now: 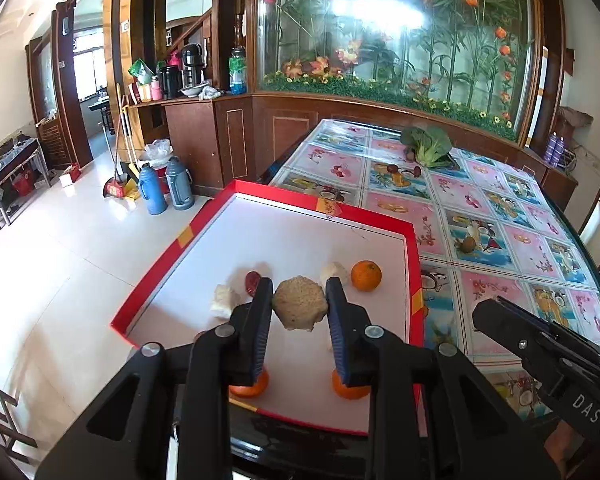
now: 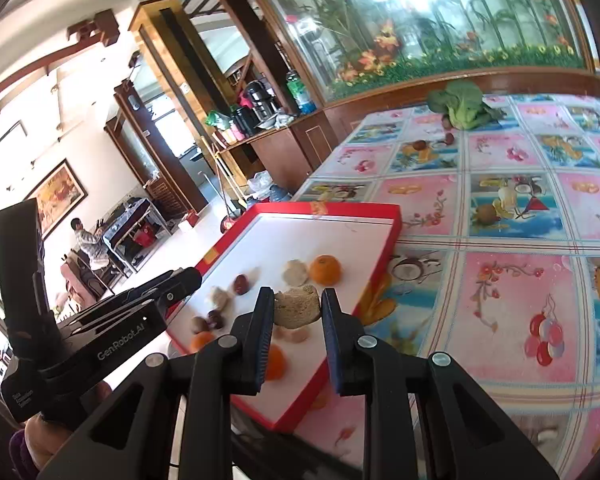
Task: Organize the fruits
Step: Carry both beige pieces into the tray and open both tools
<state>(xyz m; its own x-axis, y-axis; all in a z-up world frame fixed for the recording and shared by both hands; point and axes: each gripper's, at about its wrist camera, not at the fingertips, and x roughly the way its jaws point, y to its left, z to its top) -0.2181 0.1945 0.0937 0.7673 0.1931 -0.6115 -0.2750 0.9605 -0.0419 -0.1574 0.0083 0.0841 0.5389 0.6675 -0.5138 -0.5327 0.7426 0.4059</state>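
Left wrist: orange point(image 1: 366, 275), date point(image 1: 253, 281) beside tan lump point(image 1: 299, 303).

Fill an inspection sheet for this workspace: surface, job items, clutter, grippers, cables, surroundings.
Surface: table under a fruit-print cloth; red-rimmed white tray at its near end.
Job's things: in the tray, oranges, red dates, pale lumps.
Clutter: leafy green vegetable at the table's far end.
Grippers: left gripper shut on tan lump; right gripper shut on second tan lump; both over the tray.
Cables: nothing seen.
Surroundings: glass flower display, thermos flasks on the floor, seated person far off.
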